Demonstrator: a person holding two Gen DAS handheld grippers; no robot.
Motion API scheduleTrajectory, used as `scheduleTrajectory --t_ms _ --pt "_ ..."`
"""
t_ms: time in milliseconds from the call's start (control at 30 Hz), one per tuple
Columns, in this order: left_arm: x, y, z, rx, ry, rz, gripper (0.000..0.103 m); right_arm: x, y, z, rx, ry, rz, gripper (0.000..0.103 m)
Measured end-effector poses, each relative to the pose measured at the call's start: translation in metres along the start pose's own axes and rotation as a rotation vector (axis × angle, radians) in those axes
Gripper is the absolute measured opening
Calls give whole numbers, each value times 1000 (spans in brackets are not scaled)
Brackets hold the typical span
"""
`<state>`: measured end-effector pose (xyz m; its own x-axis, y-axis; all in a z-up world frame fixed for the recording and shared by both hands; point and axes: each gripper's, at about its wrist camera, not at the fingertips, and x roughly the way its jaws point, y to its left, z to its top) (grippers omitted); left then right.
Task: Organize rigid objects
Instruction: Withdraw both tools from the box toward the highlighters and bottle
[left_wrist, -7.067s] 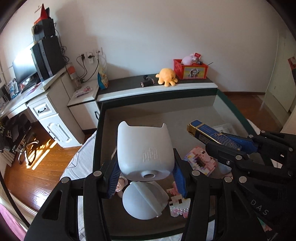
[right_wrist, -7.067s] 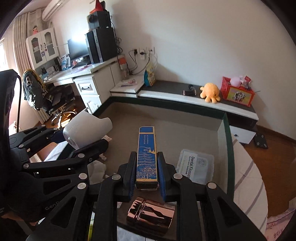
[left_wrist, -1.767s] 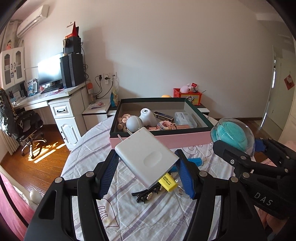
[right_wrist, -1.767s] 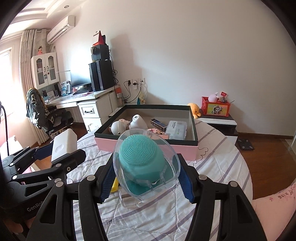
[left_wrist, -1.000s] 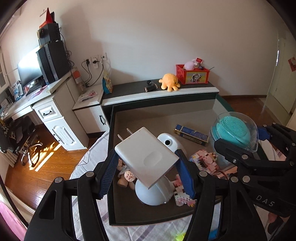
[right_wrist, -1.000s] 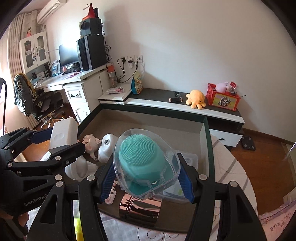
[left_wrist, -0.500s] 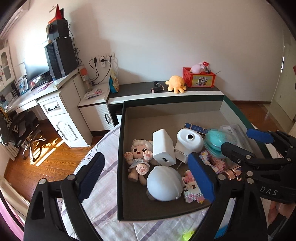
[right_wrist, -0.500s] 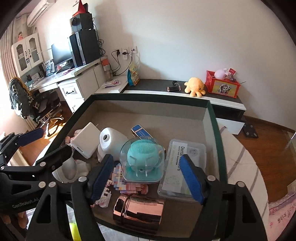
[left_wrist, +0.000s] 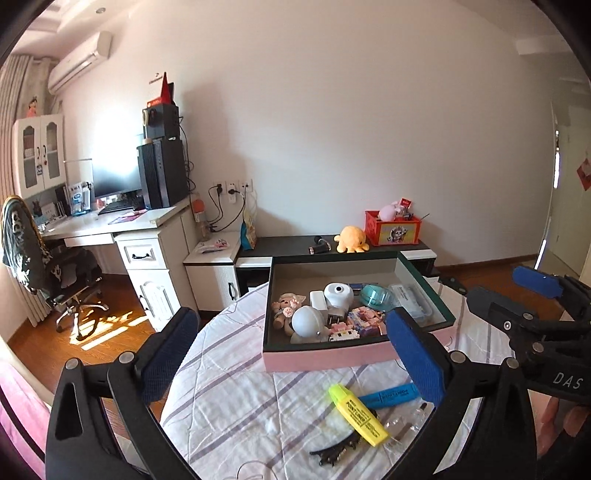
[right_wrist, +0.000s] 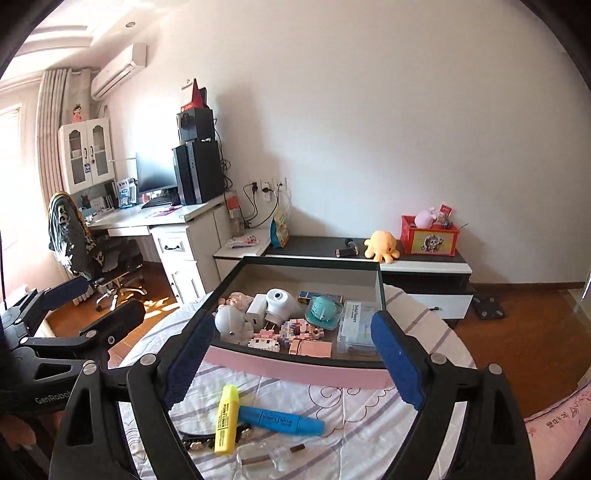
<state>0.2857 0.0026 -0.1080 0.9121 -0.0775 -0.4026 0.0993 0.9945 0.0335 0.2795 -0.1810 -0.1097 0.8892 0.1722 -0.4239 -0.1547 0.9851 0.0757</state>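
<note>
Here both grippers, left and right, spread their fingers over a striped quilt (bedroom, seemingly); highlighters below.

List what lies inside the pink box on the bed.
Inside the pink box: doll, white charger, round white devices, teal brush case, floss box, block toys. Anything beneath them is covered.

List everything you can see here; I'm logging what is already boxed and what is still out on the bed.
Box: 1, pink outside, dark inside, on bedspread.
Teal brush in clear case: 1, in box.
White charger: 1, in box.
White round devices: 2, in box.
Doll: 1, in box, left side.
Clear floss case: 1, in box, right side.
Yellow highlighter: 1, on bedspread.
Blue highlighter: 1, beside the yellow one.
Black hair clip: 1, on bedspread.
Left gripper: open, empty.
Right gripper: open, empty.
</note>
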Motion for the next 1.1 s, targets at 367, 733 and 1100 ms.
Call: scheduleTrajectory --t_ms 367,733,1100 --pt "-104 -8 -28 -28 -100 48 103 -103 30 -30 -32 -106 -44 103" --pt "-158 -22 -32 -16 -204 83 103 -167 37 -41 -27 -202 -97 103" --pt "-168 -27 -33 -2 -221 99 103 -174 34 -45 -21 -215 -101 103"
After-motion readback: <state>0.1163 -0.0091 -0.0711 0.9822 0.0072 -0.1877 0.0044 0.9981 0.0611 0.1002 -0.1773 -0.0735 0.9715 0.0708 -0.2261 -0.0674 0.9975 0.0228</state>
